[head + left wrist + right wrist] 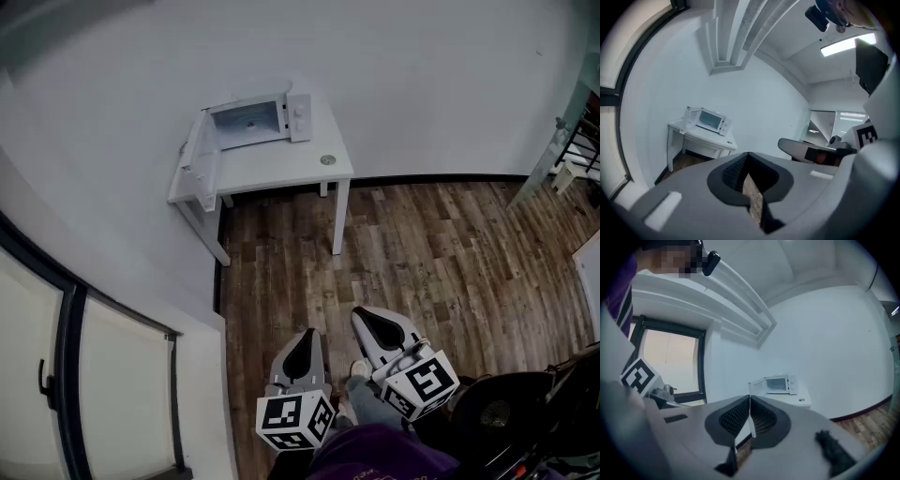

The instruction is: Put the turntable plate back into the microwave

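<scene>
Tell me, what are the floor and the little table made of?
The floor looks like wood planks: brown, streaky grain, visible seams; maybe laminate. The table looks like painted wood or board: plain white, smooth, matte.

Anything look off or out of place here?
The microwave door stands open, and a small round thing lies on the table outside it. Nothing spilled or broken shows.

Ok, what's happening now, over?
Left hand-held gripper, right hand-held gripper: shut, empty. Microwave open, far off on table. Small round thing beside it. Only floor between.
</scene>
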Tool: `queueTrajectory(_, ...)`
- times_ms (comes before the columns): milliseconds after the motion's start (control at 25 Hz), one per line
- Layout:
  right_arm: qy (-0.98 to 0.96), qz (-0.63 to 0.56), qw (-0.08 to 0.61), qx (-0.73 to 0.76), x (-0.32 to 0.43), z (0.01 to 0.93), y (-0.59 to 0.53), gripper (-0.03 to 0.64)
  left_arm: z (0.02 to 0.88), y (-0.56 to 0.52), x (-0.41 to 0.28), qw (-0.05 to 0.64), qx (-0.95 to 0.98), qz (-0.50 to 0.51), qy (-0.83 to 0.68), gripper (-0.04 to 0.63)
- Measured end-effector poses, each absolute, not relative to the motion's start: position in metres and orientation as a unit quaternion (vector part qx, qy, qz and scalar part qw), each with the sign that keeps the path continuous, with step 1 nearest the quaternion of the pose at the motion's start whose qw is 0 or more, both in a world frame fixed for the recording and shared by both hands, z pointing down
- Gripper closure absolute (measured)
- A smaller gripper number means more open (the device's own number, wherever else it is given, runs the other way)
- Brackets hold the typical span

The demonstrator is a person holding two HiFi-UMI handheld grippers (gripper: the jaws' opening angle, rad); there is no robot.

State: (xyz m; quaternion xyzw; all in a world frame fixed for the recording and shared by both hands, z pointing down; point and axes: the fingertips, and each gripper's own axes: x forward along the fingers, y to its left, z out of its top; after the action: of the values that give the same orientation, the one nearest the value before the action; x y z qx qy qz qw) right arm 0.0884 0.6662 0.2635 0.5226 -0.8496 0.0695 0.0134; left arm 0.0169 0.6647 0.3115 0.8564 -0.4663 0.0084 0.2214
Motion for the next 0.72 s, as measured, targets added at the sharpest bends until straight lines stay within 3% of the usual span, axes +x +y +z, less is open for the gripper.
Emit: queueTrajectory(720, -0.882, 0.054, 0.025, 0.468, 0.116, 0.257, 0.473, 0.606, 0.306, 0.479, 0.039, 0.219, 0.827, -0.016, -0.517, 0.591)
